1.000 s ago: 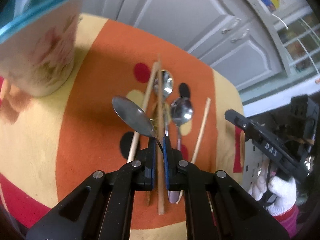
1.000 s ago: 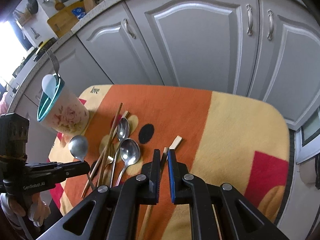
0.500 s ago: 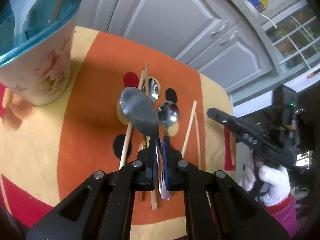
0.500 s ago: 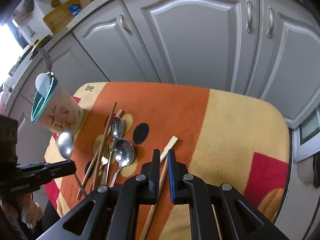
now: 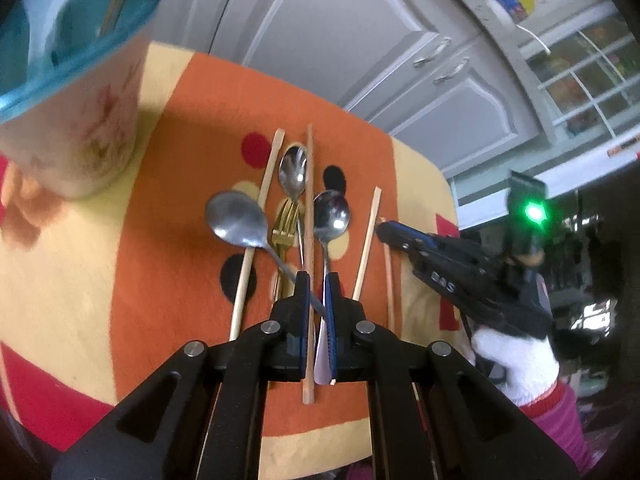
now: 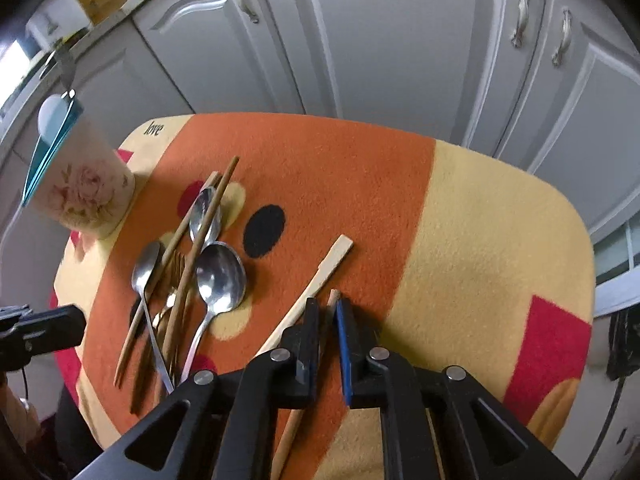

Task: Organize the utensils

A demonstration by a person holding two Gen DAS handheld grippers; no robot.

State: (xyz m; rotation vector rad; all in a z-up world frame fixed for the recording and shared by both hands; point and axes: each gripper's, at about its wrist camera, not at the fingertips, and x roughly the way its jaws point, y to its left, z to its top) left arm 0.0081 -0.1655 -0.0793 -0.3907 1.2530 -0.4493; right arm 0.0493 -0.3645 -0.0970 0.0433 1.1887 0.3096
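- Left gripper (image 5: pixel 318 280) pinches a spoon (image 5: pixel 238 220) by its thin handle; steel bowl dull, tilted, raised left of the fork (image 5: pixel 285 222).
- Right gripper (image 6: pixel 328 312) pressed onto a chopstick (image 6: pixel 331 300).

Utensil pile (image 6: pixel 188 276) lies on mat (image 6: pixel 480 248), right of holder cup (image 6: pixel 80 196); two chopsticks (image 6: pixel 316 276) further right, by my R jaws.

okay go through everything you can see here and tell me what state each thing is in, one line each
Left gripper: jaws shut on a spoon's handle.
Held spoon: lifted off the cloth, bowl tilted up.
Right gripper: jaws nearly shut around a chopstick.
That chopstick: lying on the cloth.
Holder cup: upright, utensils already inside.
Two spoons, gold fork, other chopsticks: loose, overlapping on the cloth.
Cabinet doors: closed.
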